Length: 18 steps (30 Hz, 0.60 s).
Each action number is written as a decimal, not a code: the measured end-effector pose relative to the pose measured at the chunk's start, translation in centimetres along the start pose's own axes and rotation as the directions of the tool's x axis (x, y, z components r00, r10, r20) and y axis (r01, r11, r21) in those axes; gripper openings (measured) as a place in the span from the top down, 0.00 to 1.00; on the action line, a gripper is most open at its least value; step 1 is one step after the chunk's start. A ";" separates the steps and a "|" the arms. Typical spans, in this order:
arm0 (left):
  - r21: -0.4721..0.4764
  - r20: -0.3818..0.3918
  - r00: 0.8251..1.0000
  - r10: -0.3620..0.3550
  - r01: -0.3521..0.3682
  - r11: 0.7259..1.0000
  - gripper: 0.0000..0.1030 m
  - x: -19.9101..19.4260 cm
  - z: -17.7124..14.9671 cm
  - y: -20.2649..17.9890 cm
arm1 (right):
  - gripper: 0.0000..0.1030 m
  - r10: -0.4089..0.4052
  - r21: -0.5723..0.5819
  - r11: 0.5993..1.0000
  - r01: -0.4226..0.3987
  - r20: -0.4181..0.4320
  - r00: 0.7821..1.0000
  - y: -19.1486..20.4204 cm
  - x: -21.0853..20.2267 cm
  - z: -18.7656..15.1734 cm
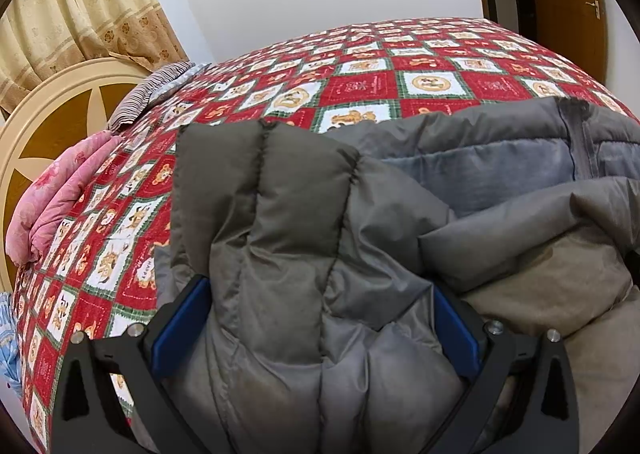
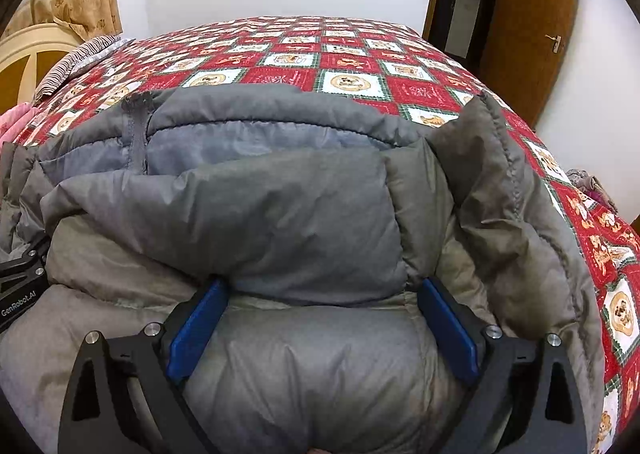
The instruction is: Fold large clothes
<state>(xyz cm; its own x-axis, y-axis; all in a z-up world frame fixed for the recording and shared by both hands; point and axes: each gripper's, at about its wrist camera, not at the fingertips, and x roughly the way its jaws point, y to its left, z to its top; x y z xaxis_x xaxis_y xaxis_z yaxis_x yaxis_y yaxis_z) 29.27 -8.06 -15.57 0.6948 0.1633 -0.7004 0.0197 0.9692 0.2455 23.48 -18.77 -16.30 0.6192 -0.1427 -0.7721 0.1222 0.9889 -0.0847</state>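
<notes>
Beside grey jacket [image 2: 304,210], gripper [image 2: 18,286] reads, seemingly, "GenRobot.AI".

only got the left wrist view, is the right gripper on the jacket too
Observer: Yes, the right gripper has its fingers spread wide, with a puffy fold of the jacket bulging between them.
Operator: what's on the bed past the jacket's right side
Observer: Bare quilt, and a small crumpled grey cloth at its edge.
Operator: is the door open
Observer: The door stands open beside a dark doorway.
</notes>
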 end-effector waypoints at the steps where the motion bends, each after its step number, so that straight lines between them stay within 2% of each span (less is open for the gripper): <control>1: 0.002 -0.003 1.000 0.000 0.000 1.000 0.00 0.0 0.0 0.0 | 0.06 -0.002 0.000 1.000 0.002 0.000 1.000 0.0 0.0 0.0; 5: 0.013 -0.009 1.000 0.008 -0.008 1.000 0.00 -0.8 0.3 0.3 | 0.06 -0.009 -0.006 1.000 0.009 -0.002 1.000 0.1 0.1 0.0; 7: -0.016 0.005 1.000 -0.010 0.010 1.000 0.00 -2.7 0.1 1.0 | 0.06 -0.012 -0.008 1.000 0.012 -0.004 1.000 0.2 0.1 0.0; 9: -0.052 0.057 0.997 -0.053 0.056 0.997 0.00 -5.4 -0.5 1.9 | 0.06 -0.019 -0.016 1.000 0.018 -0.009 1.000 0.4 0.0 0.0; 13: -0.029 0.157 0.983 -0.093 0.099 0.995 0.00 -9.4 -2.0 2.0 | 0.06 -0.024 -0.033 0.999 0.024 0.008 1.000 0.6 -2.2 0.0; 15: -0.010 0.152 0.984 -0.091 0.094 0.996 0.00 -9.2 -2.3 1.3 | 0.06 0.019 -0.005 1.000 -0.018 0.091 0.996 0.9 -5.5 -0.4; 18: 0.009 0.095 0.993 -0.072 0.072 0.997 0.00 -7.0 -2.9 0.2 | 0.06 0.061 -0.028 0.998 -0.058 0.125 0.990 2.2 -7.8 -1.0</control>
<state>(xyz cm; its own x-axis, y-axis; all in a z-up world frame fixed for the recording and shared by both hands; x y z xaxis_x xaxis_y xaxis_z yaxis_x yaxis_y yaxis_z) 22.31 -8.48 -12.59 0.7569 0.0747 -0.6492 0.0760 0.9766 0.2010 18.17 -15.44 -11.06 0.7174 -0.0857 -0.6914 0.0641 0.9963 -0.0571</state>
